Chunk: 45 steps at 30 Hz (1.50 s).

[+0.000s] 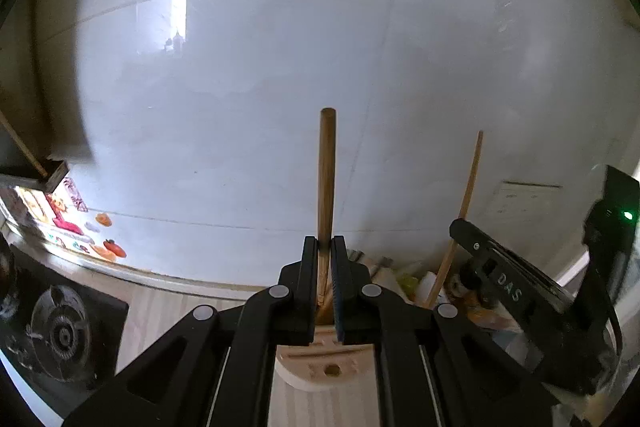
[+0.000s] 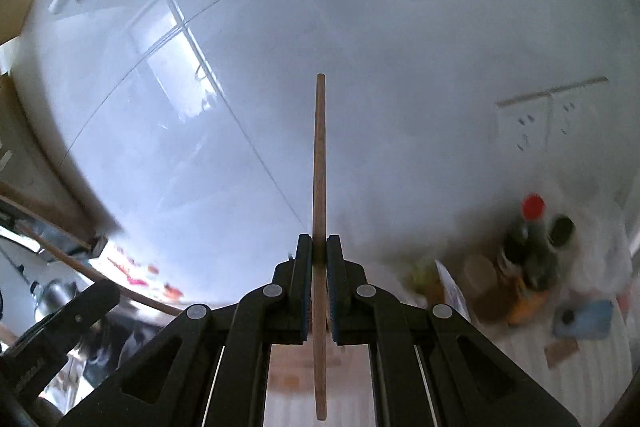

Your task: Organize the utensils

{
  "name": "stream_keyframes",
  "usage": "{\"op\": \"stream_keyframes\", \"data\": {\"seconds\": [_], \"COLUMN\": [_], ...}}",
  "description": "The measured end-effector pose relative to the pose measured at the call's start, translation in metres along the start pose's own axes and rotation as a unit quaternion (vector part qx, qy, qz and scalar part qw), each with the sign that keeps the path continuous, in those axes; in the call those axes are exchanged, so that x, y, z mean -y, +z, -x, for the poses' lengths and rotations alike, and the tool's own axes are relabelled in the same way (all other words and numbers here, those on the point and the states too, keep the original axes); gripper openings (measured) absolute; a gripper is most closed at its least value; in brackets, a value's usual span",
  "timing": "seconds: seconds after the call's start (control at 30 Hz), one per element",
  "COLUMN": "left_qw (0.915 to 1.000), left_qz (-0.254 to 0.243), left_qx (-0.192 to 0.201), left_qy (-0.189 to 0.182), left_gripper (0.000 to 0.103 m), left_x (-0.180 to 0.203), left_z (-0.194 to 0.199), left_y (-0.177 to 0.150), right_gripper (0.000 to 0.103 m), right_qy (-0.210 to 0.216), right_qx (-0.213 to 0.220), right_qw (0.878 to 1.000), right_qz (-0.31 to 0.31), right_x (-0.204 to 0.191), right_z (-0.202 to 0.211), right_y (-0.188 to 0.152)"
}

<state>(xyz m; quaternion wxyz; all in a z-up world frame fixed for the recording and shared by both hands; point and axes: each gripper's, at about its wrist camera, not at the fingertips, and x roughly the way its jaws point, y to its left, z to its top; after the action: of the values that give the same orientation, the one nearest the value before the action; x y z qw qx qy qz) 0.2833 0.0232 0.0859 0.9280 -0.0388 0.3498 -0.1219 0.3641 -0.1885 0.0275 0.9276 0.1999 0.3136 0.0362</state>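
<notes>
My left gripper is shut on the round handle of a wooden spatula, held upright; its slotted blade hangs below the fingers over the counter. My right gripper is shut on a thin wooden chopstick, also upright, running above and below the fingers. The right gripper also shows in the left wrist view at the right, with the chopstick rising from it. The left gripper's body shows at the lower left of the right wrist view.
A white tiled wall fills the view ahead. A gas stove burner lies at the left on the light wood counter. Sauce bottles, a blue phone and wall sockets are at the right.
</notes>
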Motion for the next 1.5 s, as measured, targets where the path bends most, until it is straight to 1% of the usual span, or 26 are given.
{"op": "stream_keyframes", "data": {"seconds": [0.13, 0.3, 0.37, 0.47, 0.5, 0.57, 0.63, 0.67, 0.7, 0.73, 0.77, 0.8, 0.83, 0.87, 0.9, 0.97, 1.0, 1.03, 1.1, 1.17, 1.23, 1.33, 1.37, 1.43, 1.5], "left_qw": [0.9993, 0.9965, 0.9957, 0.9947, 0.9943, 0.9939, 0.9943, 0.9944, 0.9945, 0.9944, 0.9945, 0.9947, 0.9947, 0.9947, 0.9942, 0.9929, 0.9920, 0.9912, 0.9896, 0.9879, 0.9859, 0.9840, 0.9839, 0.9832, 0.9826], "left_qz": [0.001, 0.019, 0.024, 0.024, 0.022, 0.025, 0.031, 0.033, 0.034, 0.035, 0.038, 0.041, 0.044, 0.046, 0.052, 0.057, 0.059, 0.059, 0.049, 0.035, 0.026, 0.024, 0.022, 0.019, 0.018], "left_qx": [-0.036, -0.081, -0.090, -0.100, -0.103, -0.105, -0.098, -0.095, -0.092, -0.089, -0.085, -0.079, -0.071, -0.059, -0.054, -0.058, -0.060, -0.062, -0.060, -0.062, -0.064, -0.072, -0.074, -0.076, -0.077], "left_qy": [0.006, 0.005, 0.006, 0.007, 0.012, 0.023, 0.027, 0.031, 0.039, 0.045, 0.049, 0.052, 0.059, 0.070, 0.077, 0.087, 0.094, 0.101, 0.121, 0.137, 0.152, 0.161, 0.161, 0.165, 0.168], "left_gripper": [0.004, 0.004, 0.004, 0.004, 0.005, 0.007, 0.009, 0.009, 0.012, 0.024, 0.034, 0.057, 0.074, 0.077, 0.077, 0.078, 0.084, 0.095, 0.103, 0.103, 0.103, 0.103, 0.103, 0.103, 0.103], "left_x": [-0.009, -0.025, -0.028, -0.030, -0.030, -0.026, -0.027, -0.027, -0.027, -0.028, -0.029, -0.031, -0.033, -0.035, -0.039, -0.045, -0.053, -0.055, -0.055, -0.054, -0.054, -0.052, -0.050, -0.047, -0.045], "left_z": [-0.041, -0.079, -0.087, -0.095, -0.095, -0.090, -0.081, -0.079, -0.074, -0.070, -0.066, -0.062, -0.057, -0.053, -0.049, -0.048, -0.051, -0.050, -0.047, -0.045, -0.045, -0.047, -0.047, -0.048, -0.047], "left_y": [0.002, -0.016, -0.021, -0.025, -0.026, -0.023, -0.022, -0.020, -0.020, -0.020, -0.020, -0.021, -0.023, -0.024, -0.028, -0.034, -0.038, -0.041, -0.049, -0.056, -0.065, -0.077, -0.081, -0.089, -0.094], "right_gripper": [0.007, 0.007, 0.007, 0.007, 0.007, 0.007, 0.008, 0.008, 0.008, 0.008, 0.008, 0.009, 0.009, 0.009, 0.009, 0.010, 0.010, 0.010, 0.012, 0.025, 0.048, 0.065, 0.068, 0.085, 0.095], "right_qy": [-0.001, -0.003, 0.002, 0.006, 0.007, 0.009, 0.011, 0.021, 0.023, 0.022, 0.024, 0.020, 0.017, 0.018, 0.017, 0.012, 0.010, 0.004, -0.008, -0.022, -0.035, -0.063, -0.071, -0.085, -0.093], "right_qx": [0.020, 0.041, 0.048, 0.057, 0.059, 0.061, 0.066, 0.058, 0.047, 0.045, 0.043, 0.039, 0.036, 0.033, 0.032, 0.031, 0.031, 0.030, 0.019, 0.006, -0.010, -0.034, -0.039, -0.050, -0.059], "right_qw": [1.000, 0.999, 0.999, 0.998, 0.998, 0.998, 0.997, 0.998, 0.998, 0.998, 0.998, 0.998, 0.998, 0.998, 0.998, 0.998, 0.998, 0.998, 0.998, 0.998, 0.998, 0.994, 0.993, 0.990, 0.988], "right_qz": [0.007, 0.016, 0.016, 0.013, 0.014, 0.017, 0.026, 0.033, 0.038, 0.038, 0.039, 0.042, 0.044, 0.045, 0.047, 0.052, 0.054, 0.055, 0.054, 0.052, 0.060, 0.080, 0.087, 0.100, 0.109], "right_x": [-0.007, -0.010, -0.009, -0.008, -0.010, -0.012, -0.015, -0.017, -0.020, -0.020, -0.020, -0.021, -0.020, -0.020, -0.020, -0.018, -0.017, -0.016, -0.008, -0.002, 0.002, 0.004, 0.004, 0.014, 0.015], "right_z": [-0.036, -0.070, -0.078, -0.089, -0.091, -0.097, -0.100, -0.103, -0.104, -0.104, -0.103, -0.102, -0.100, -0.098, -0.094, -0.088, -0.085, -0.082, -0.080, -0.076, -0.072, -0.071, -0.070, -0.061, -0.058], "right_y": [0.004, -0.002, -0.006, -0.009, -0.010, -0.013, -0.015, -0.015, -0.017, -0.018, -0.019, -0.020, -0.020, -0.021, -0.022, -0.024, -0.026, -0.028, -0.033, -0.039, -0.049, -0.067, -0.072, -0.083, -0.091]}}
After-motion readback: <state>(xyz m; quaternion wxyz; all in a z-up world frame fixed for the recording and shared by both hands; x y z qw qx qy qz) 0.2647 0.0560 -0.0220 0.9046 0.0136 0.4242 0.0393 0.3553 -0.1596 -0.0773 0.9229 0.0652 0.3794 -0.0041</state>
